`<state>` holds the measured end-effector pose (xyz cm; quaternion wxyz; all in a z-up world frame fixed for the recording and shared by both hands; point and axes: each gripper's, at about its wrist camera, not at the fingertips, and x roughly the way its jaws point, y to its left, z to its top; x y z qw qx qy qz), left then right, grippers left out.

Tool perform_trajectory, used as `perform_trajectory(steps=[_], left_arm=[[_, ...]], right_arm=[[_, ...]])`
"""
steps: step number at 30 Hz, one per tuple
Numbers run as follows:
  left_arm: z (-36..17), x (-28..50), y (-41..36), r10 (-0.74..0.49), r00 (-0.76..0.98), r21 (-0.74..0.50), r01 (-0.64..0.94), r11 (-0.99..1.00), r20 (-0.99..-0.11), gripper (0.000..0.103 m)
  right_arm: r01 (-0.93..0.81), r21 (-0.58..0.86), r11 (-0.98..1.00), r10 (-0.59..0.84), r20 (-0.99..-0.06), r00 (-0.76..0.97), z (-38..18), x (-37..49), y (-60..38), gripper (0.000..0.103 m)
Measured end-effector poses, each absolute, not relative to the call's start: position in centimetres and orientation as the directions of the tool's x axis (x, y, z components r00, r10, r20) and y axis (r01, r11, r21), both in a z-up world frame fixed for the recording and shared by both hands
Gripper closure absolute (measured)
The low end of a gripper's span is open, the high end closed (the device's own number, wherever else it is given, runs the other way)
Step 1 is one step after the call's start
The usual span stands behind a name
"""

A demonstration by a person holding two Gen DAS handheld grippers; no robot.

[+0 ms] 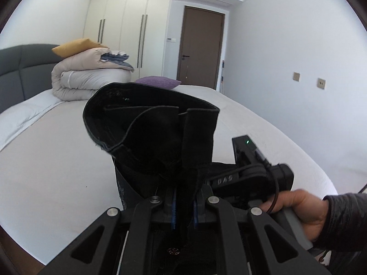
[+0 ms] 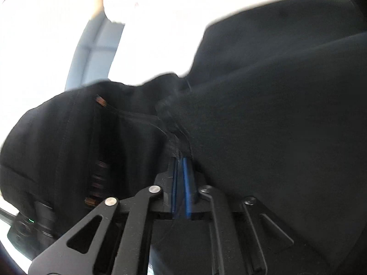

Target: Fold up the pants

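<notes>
The black pants point(image 1: 151, 135) are held up above the bed, their waistband bunched and standing in front of the left wrist camera. My left gripper point(image 1: 183, 197) is shut on the pants' fabric, blue pads pressed on the cloth. In the right wrist view the pants point(image 2: 263, 114) fill most of the frame, with brown buttons along the fly at the left. My right gripper point(image 2: 181, 167) is shut on a fold of the pants. The right gripper's body point(image 1: 257, 174) and the hand holding it show in the left wrist view, close to the right of the left gripper.
A white bed point(image 1: 57, 160) spreads below. A folded duvet point(image 1: 89, 78) with a yellow pillow point(image 1: 75, 47) lies near the grey headboard point(image 1: 20, 73). A purple cushion point(image 1: 158, 82) lies behind the pants. Wardrobe and brown door point(image 1: 199, 48) stand at the back.
</notes>
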<state>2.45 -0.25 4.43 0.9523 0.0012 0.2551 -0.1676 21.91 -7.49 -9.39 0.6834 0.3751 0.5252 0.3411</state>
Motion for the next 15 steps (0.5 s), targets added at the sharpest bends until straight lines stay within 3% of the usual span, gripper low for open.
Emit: perform_trajectory(steps=[2, 5, 10, 15], left_arm=[[4.0, 2.1, -2.3, -0.328, 0.798, -0.038, 0.359, 0.933, -0.507, 0.093], [2.8, 1.7, -5.2, -0.337, 0.769, 0.016, 0.411, 0.911, -0.543, 0.093], [0.7, 1.2, -9.1, -0.339, 0.723, 0.084, 0.480, 0.873, -0.602, 0.093], [-2.1, 0.0, -12.6, -0.262, 0.703, 0.224, 0.518, 0.825, -0.661, 0.093]], right_arm=[[-0.069, 0.902, 0.426, 0.878, -0.393, 0.274, -8.5, 21.2, -10.9, 0.048], [-0.045, 0.948, 0.315, 0.909, -0.287, 0.303, -7.9, 20.4, -15.5, 0.030], [0.014, 0.987, 0.162, 0.918, -0.156, 0.364, -8.8, 18.3, -22.0, 0.025], [-0.019, 0.976, 0.219, 0.919, -0.199, 0.341, -8.6, 17.0, -22.6, 0.025]])
